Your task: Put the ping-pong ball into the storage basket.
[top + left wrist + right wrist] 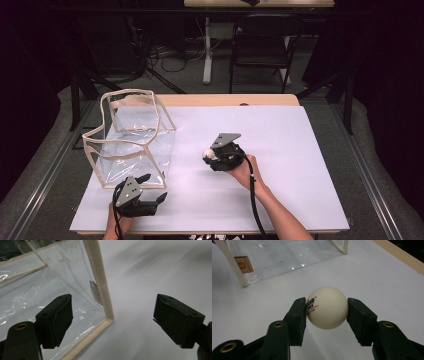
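The right gripper [327, 308] pinches a white ping-pong ball [327, 307] between its 2 jaws, held over the middle of the white-topped bench [300, 150]. The left gripper [150, 192] sits spread wide near the bench's front-left edge — its jaws straddle the lower corner of a clear plastic bag with cream trim [97, 280], touching nothing.

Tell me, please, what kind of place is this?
Probably a lab or studio for recording handling tasks: dark curtains, cables on the floor, a white-covered table, and a person's hand-held right gripper holding a ping-pong ball near a clear bag.
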`<state>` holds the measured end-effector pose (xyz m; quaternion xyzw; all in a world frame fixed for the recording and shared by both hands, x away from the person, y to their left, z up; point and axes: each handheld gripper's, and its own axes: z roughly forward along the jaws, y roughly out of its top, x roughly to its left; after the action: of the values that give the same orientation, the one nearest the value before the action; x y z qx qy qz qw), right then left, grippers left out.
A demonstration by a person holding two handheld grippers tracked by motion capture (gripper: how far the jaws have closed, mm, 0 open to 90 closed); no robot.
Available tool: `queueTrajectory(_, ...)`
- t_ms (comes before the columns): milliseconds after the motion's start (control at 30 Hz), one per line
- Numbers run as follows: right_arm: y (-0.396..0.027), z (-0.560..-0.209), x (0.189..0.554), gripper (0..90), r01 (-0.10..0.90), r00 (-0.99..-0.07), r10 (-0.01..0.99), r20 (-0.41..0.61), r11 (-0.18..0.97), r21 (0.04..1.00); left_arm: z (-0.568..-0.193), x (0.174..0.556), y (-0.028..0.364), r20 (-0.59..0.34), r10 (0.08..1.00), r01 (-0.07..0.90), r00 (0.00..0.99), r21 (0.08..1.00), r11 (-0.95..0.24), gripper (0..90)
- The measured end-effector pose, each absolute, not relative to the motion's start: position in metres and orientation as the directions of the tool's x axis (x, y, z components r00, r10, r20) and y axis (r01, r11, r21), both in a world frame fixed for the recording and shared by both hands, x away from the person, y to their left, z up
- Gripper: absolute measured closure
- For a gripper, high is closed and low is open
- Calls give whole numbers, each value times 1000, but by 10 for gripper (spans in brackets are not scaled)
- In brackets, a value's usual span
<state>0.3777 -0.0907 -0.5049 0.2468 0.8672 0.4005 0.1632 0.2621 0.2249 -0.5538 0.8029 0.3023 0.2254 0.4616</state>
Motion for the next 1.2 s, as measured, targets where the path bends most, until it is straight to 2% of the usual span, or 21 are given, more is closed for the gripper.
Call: queueTrajectory(1200,-94,-475,379,506,270,-831,549,-93,543,795,-554,263,225,83,698,279,711,878,-389,162)
